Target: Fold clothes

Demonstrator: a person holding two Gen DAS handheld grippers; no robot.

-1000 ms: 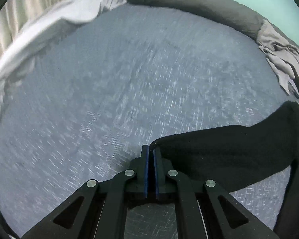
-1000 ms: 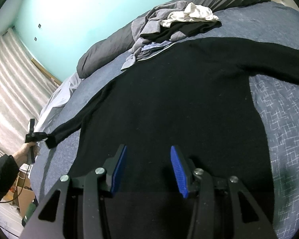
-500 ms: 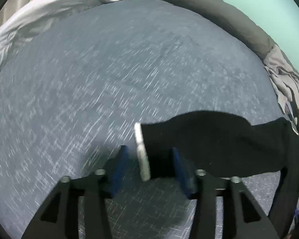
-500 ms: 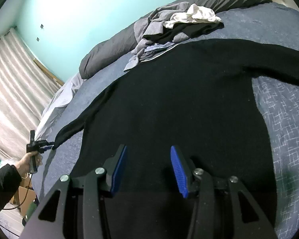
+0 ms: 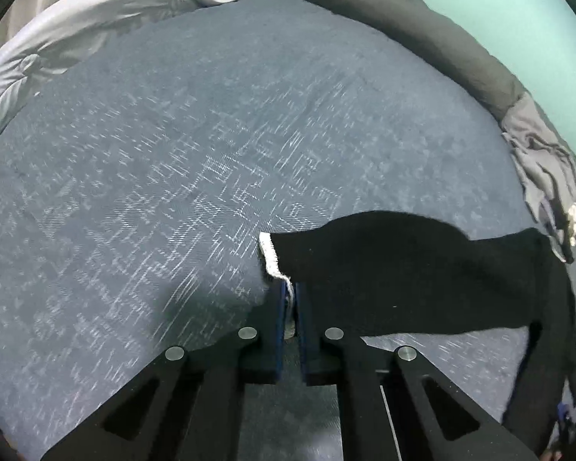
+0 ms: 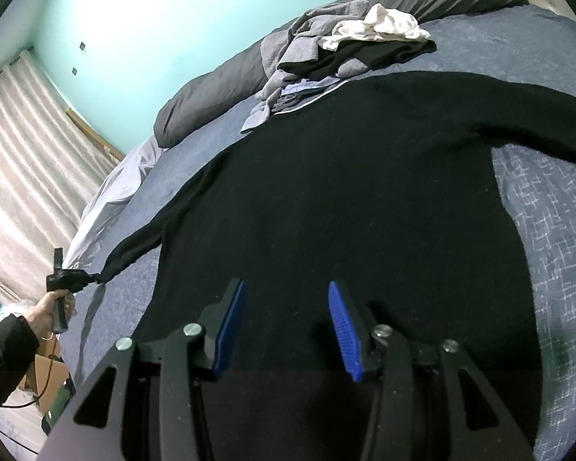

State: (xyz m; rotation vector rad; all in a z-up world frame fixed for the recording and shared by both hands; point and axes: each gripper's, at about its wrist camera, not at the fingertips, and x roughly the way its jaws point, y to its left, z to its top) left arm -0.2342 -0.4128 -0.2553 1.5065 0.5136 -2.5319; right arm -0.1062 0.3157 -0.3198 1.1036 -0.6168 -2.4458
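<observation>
A black long-sleeved sweater point(image 6: 345, 192) lies spread flat on the blue-grey bed point(image 6: 549, 223). Its left sleeve point(image 5: 403, 269) ends in a white-edged cuff point(image 5: 270, 255). My left gripper point(image 5: 288, 296) is shut on that cuff and holds the sleeve stretched out; it also shows in the right wrist view point(image 6: 67, 280) at the far left. My right gripper point(image 6: 286, 307) is open and empty, just above the sweater's lower hem. The right sleeve point(image 6: 537, 119) stretches off to the right.
A pile of grey, black and white clothes point(image 6: 349, 46) lies at the head of the bed by a dark grey pillow point(image 6: 211, 103). A pale sheet point(image 5: 107, 19) is bunched at the bed's far edge. A cardboard box point(image 6: 44, 376) stands on the floor.
My left gripper let go of the sleeve, opened, then shut again on the white cuff edge. It has pulled the sleeve outward and straighter. The right gripper has stayed in place, open.
</observation>
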